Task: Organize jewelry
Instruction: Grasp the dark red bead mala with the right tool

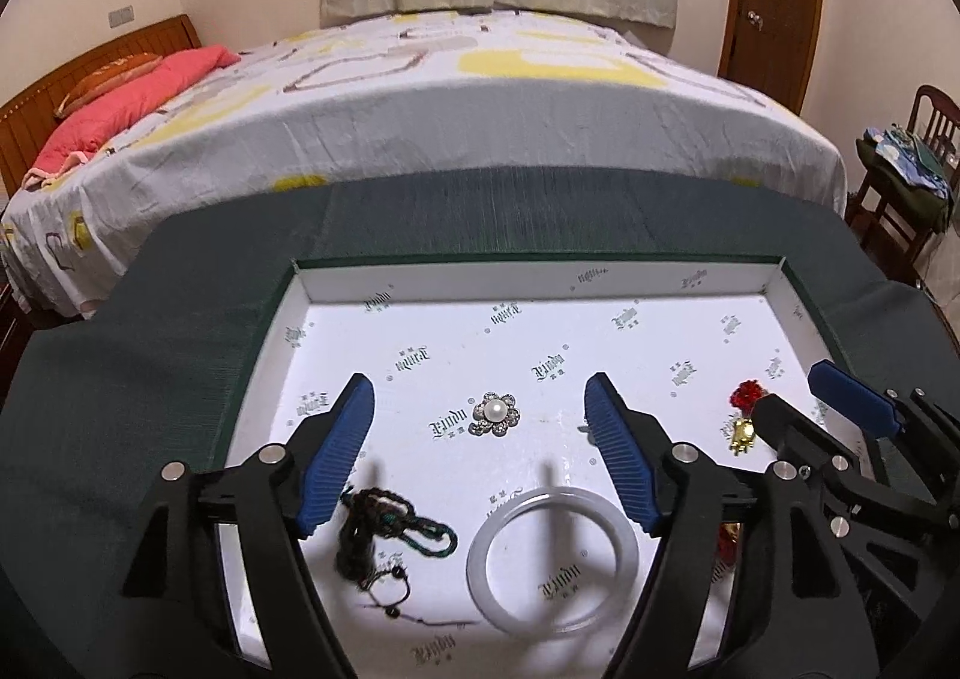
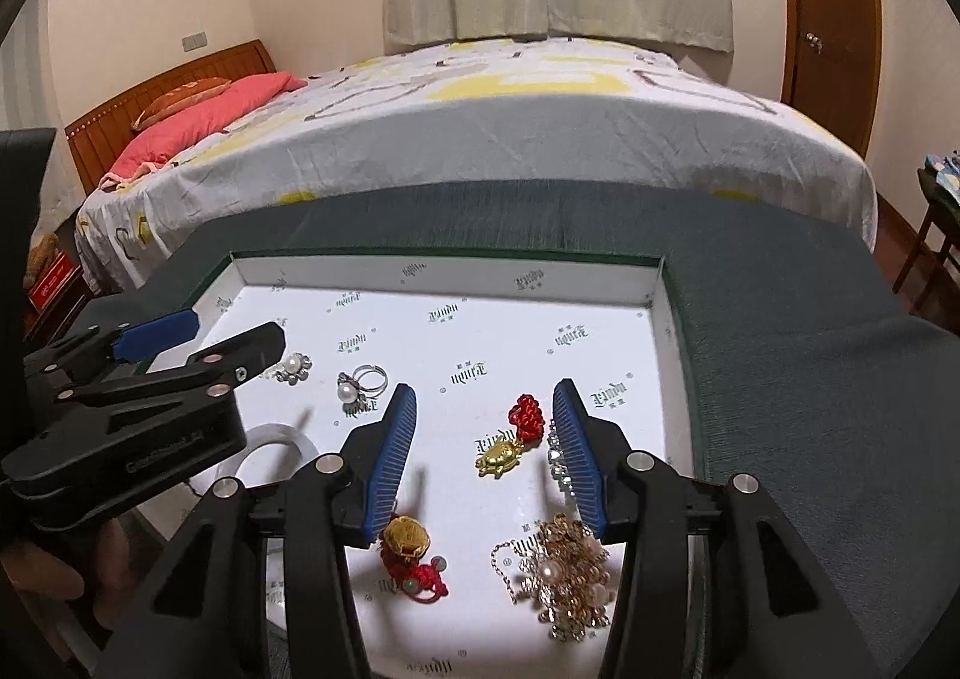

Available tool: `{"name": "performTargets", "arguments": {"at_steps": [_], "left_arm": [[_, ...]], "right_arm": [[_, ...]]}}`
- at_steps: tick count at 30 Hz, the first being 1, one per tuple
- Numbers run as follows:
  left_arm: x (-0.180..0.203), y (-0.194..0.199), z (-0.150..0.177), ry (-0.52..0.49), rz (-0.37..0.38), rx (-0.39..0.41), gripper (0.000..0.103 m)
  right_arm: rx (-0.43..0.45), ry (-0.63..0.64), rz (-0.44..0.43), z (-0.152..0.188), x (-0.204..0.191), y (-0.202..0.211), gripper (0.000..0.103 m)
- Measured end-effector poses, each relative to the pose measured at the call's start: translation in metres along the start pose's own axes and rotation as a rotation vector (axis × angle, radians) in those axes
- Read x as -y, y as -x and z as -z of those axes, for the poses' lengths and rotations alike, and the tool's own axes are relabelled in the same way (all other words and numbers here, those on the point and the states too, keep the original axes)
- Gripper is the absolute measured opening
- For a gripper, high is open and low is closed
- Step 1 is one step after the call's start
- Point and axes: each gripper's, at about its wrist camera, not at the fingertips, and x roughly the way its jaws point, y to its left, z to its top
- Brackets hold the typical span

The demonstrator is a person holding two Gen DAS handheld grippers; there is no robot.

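A white printed tray (image 1: 540, 283) lies on a dark green cloth. My left gripper (image 1: 480, 388) hangs open over it; a pearl flower brooch (image 1: 496, 414) lies on the floor below the gap, untouched. Nearer lie a white bangle (image 1: 552, 559) and a dark braided cord bracelet (image 1: 384, 529). My right gripper (image 2: 486, 391) is open too, above a gold turtle charm with a red knot (image 2: 504, 451). A pearl ring (image 2: 360, 382), a gold coin charm on red cord (image 2: 411, 553) and a gold bead and pearl cluster (image 2: 564, 571) lie around it.
The green cloth (image 2: 780, 331) surrounds the tray on all sides. Behind it stands a bed with a white and yellow sheet (image 1: 480, 97). A wooden chair piled with clothes (image 1: 906, 169) is at the right, a wooden door (image 2: 834, 13) beyond.
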Motion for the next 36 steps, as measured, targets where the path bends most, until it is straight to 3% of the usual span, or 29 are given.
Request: {"name": "performTargets", "arguments": {"at_steps": [14, 27, 36], "left_arm": [[-0.015, 0.076, 0.030, 0.019, -0.046, 0.116, 0.081], [-0.025, 0.103, 0.090, 0.055, -0.069, 0.074, 0.081], [-0.021, 0.105, 0.109, 0.052, -0.076, 0.050, 0.081]], "right_arm": [[0.074, -0.023, 0.051, 0.022, 0.013, 0.066, 0.072], [-0.032, -0.051, 0.100, 0.093, 0.034, 0.082, 0.072], [-0.061, -0.057, 0.118, 0.102, 0.039, 0.075, 0.072]]}}
